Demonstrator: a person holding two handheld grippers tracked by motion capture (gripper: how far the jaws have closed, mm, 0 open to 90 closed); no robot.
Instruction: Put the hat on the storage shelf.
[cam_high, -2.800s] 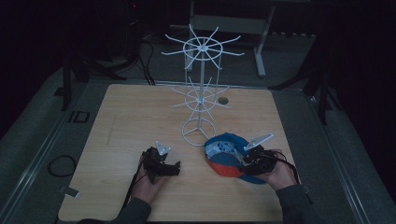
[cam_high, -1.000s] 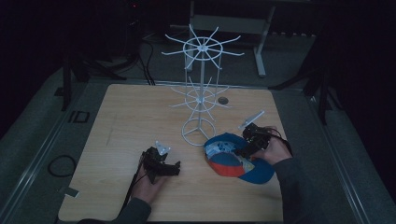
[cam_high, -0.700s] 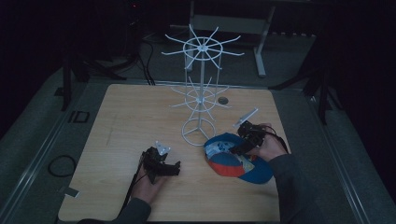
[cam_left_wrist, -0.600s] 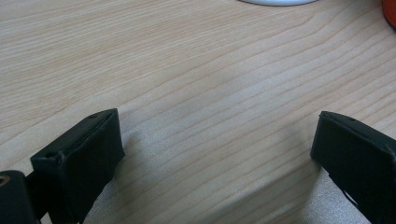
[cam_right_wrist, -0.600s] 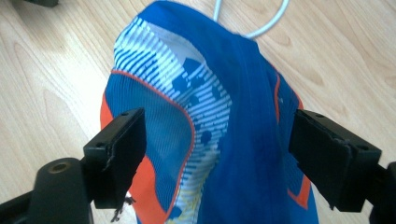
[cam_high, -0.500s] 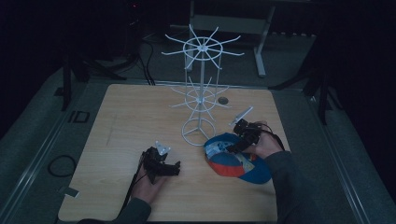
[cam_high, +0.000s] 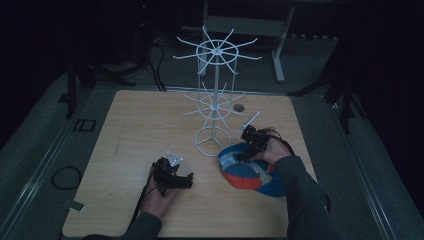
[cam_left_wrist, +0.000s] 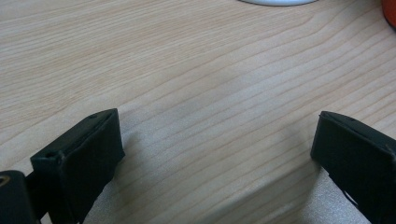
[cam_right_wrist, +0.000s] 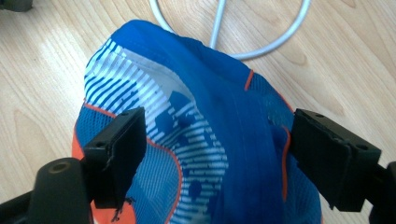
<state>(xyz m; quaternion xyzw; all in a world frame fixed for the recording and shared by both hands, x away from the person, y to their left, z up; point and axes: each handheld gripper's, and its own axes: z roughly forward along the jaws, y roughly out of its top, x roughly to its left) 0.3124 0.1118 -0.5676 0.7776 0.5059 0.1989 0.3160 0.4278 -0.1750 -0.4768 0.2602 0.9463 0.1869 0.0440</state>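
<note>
A blue, white and orange cap (cam_high: 247, 170) lies on the wooden table (cam_high: 150, 120) at the front right, beside the base of a white wire rack (cam_high: 214, 100). My right gripper (cam_high: 244, 151) hovers over the cap's crown, open, its jaws spread to either side of the blue fabric (cam_right_wrist: 205, 135). The rack's base ring (cam_right_wrist: 233, 28) lies just beyond the cap. My left gripper (cam_high: 186, 180) rests low on the table at the front left, open, with bare wood (cam_left_wrist: 210, 102) between its jaws.
A small dark round hole (cam_high: 239, 107) sits in the tabletop behind the rack. Dark floor, cables and stand legs surround the table. The rack's spokes reach out over the table's middle at two heights.
My right gripper has moved from the cap's right side forward and left, over its crown near the rack's base. The left gripper has stayed put.
</note>
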